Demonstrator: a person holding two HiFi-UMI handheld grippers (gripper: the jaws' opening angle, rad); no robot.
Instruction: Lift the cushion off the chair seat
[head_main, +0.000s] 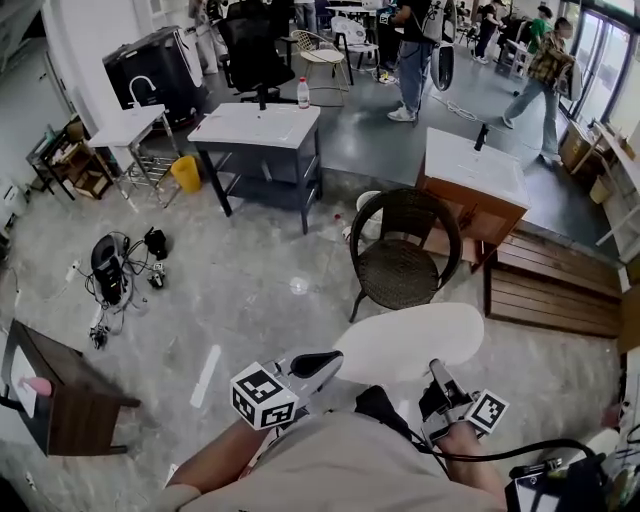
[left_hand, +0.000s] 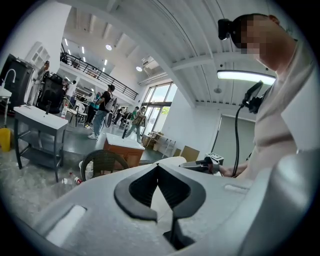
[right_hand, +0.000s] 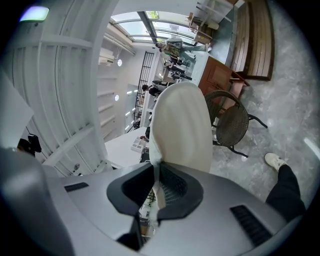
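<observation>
Between my two claws the cushion (head_main: 410, 343) hangs in the air, pale and oval, lying roughly flat. It is clear of the chair (head_main: 398, 262) and nearer to me than the chair is. The chair is a dark woven one with a round back, standing on the grey mottled floor (head_main: 250, 290), and its woven seat shows in full.

My right claw (head_main: 437, 378) is pinching the cushion's near right edge. In the right gripper view a fold of the pale cover runs down between the two dark pads, which press in on it from both sides, and the cushion's body rises beyond them.

My left claw (head_main: 322, 366) sits at the cushion's left end. In the left gripper view its pads meet at the tips with a pale strip between them lower down. I take that strip for the cushion's edge, so this claw seems to be nipped on it too, though the cloth is harder to make out here than on the right.

Past the chair stands a wooden cabinet (head_main: 475, 170) with a white top. Further left is a grey worktop (head_main: 255, 125) carrying a bottle (head_main: 303, 92). People are walking about at the far end of the hall.
</observation>
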